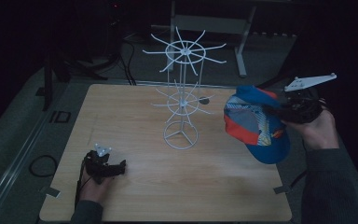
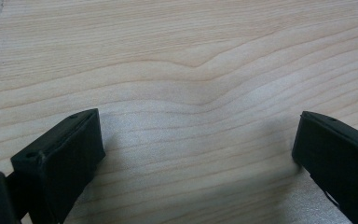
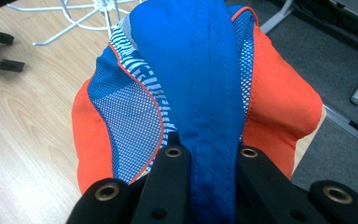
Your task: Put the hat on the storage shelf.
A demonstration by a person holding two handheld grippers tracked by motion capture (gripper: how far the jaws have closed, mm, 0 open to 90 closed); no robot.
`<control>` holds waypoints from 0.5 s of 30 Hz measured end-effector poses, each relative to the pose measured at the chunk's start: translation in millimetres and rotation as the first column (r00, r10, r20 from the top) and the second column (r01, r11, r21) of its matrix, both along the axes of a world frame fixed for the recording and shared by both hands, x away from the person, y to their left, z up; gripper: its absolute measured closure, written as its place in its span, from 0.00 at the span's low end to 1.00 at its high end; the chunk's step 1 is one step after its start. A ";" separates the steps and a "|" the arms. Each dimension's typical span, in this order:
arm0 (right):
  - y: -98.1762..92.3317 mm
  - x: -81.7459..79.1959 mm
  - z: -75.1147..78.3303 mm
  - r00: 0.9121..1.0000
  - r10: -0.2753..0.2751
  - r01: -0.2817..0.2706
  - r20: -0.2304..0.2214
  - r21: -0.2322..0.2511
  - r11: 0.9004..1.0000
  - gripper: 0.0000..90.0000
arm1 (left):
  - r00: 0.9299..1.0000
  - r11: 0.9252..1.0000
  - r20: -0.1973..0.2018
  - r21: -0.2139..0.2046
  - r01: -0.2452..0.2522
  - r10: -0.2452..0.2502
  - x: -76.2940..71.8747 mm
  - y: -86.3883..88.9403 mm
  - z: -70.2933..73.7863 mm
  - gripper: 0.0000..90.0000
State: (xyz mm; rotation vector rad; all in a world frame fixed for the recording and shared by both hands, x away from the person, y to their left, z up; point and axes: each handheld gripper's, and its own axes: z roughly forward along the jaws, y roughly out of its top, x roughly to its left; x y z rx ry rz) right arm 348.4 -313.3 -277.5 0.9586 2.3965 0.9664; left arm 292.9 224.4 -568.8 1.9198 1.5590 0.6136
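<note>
One raised right claw (image 1: 279,111) pinches the cap (image 1: 254,123) aloft

The left tool (image 1: 106,164) lies low on the counter (image 1: 135,186) near its front left corner, held by the left hand (image 1: 93,184), whose dark sleeve comes in from the counter's front edge. Its jaws stand wide apart with bare wood between them. The right tool (image 1: 279,111) is held up off the counter's right edge by the right hand (image 1: 318,130), forearm in a dark sleeve. Its jaws are pinched tight on the blue middle panel of a cap (image 3: 205,84).
</note>
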 end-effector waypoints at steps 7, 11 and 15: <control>2.0 0.4 7.4 1.000 0.019 -0.019 0.011 0.007 1.000 0.98 | 1.000 1.000 0.000 0.000 0.000 0.000 0.0 0.0 0.0 0.03; 3.2 0.1 12.6 0.999 0.027 -0.028 0.019 0.016 0.999 0.98 | 1.000 1.000 0.000 0.000 0.000 0.000 0.0 0.0 0.0 0.03; 4.7 -0.7 17.4 0.999 0.044 -0.045 0.032 0.030 0.999 0.98 | 1.000 1.000 0.000 0.000 0.000 0.000 0.0 0.0 0.0 0.03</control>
